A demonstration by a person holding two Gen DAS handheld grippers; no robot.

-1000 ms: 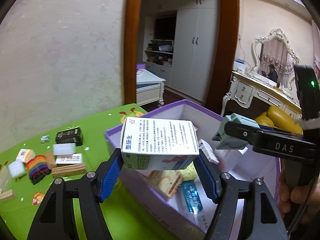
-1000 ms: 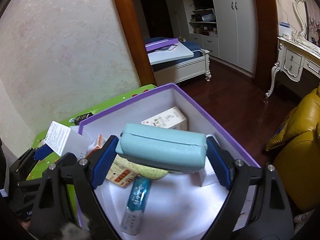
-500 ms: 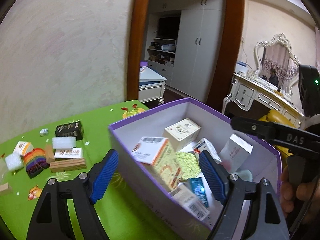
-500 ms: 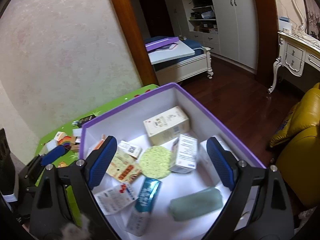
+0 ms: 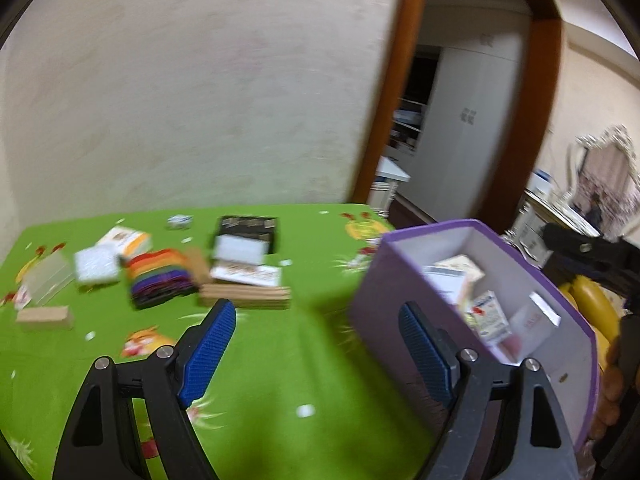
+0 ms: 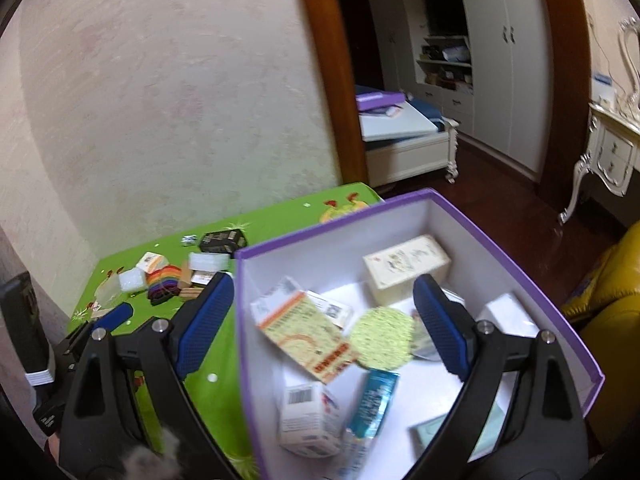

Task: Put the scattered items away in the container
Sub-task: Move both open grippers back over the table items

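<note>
Left gripper (image 5: 316, 344): jaws wide apart, nothing in them; I've got it over the green patterned tablecloth (image 5: 280, 360), just beside the box.
Right gripper (image 6: 324, 320): spread wide too, empty, straddling the box's near wall.
Purple-rimmed white cardboard box (image 6: 516, 280): holds cartons, round yellow-green sponge (image 6: 382, 338), blue tube (image 6: 372, 404).
Loose stuff: rainbow-striped stack (image 5: 160, 280), wooden blocks (image 5: 244, 300), black box (image 5: 248, 228) on the cloth, well apart from the box.

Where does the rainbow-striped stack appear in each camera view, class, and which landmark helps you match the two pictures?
Left wrist view: rainbow-striped stack lies left of centre on the green table.
Right wrist view: it sits small at middle left.
Shared landmark: the purple box to its right.
</note>
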